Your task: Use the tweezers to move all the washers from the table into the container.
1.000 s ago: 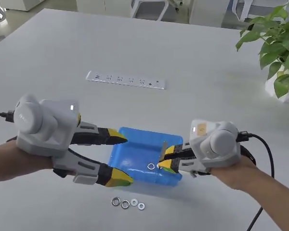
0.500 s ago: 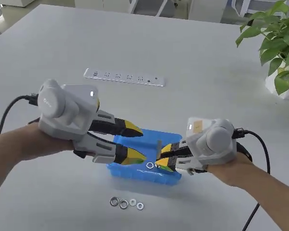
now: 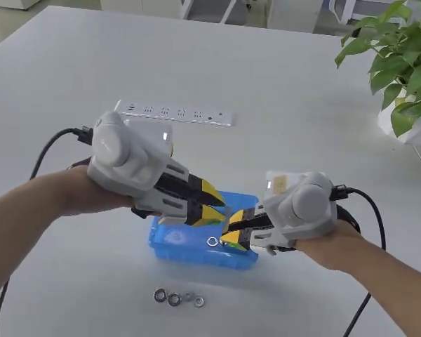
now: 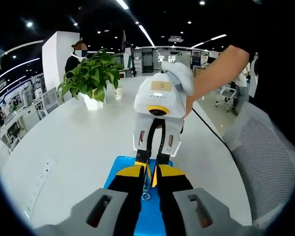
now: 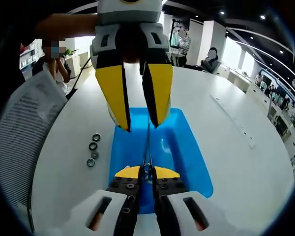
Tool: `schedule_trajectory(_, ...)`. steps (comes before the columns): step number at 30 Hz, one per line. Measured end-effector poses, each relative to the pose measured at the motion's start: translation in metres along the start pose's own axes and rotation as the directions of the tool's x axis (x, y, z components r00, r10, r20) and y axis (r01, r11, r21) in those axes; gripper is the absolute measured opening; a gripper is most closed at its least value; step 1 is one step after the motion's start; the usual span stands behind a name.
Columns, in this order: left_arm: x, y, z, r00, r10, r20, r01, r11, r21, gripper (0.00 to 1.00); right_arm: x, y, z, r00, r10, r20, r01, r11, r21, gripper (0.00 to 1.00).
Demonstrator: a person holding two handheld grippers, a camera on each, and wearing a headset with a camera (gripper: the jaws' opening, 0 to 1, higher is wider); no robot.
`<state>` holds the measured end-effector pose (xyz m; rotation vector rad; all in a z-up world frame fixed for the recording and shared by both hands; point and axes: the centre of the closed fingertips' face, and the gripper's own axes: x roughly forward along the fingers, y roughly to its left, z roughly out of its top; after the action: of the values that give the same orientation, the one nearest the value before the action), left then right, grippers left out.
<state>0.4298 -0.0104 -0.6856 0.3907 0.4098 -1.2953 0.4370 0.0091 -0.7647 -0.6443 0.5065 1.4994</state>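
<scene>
Right tongs (image 3: 233, 236) pinch tweezers (image 5: 148, 132) tight, low middle of head view. Left tongs (image 3: 214, 208) a little apart, one jaw each side of tweezers, over blue container (image 3: 170, 239). One washer (image 3: 212, 241) in container. Four washers (image 3: 175, 298) in row on table (image 3: 302, 105), bottom of frame, just below container. Job barely begun, I think: four more to go.

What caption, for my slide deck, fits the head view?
Left gripper and right gripper over a blue tray holding one washer; four washers on the table.
</scene>
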Motion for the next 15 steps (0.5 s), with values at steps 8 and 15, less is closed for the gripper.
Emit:
schedule_trajectory(8,0.0056,0.0012,-0.0031,0.9997,-0.012,-0.019,0.013,1.000,0.019,0.08,-0.0002,0.0004,-0.0002,1.0000,0.003,-0.003,-0.003,1.000,-0.005,0.09)
schedule_trajectory(15,0.0075,0.0023,-0.0026,0.9997,-0.015,-0.019,0.016,1.000,0.023,0.06,-0.0003,0.0004,-0.0001,1.0000,0.004,-0.004,-0.004,1.000,-0.010,0.10)
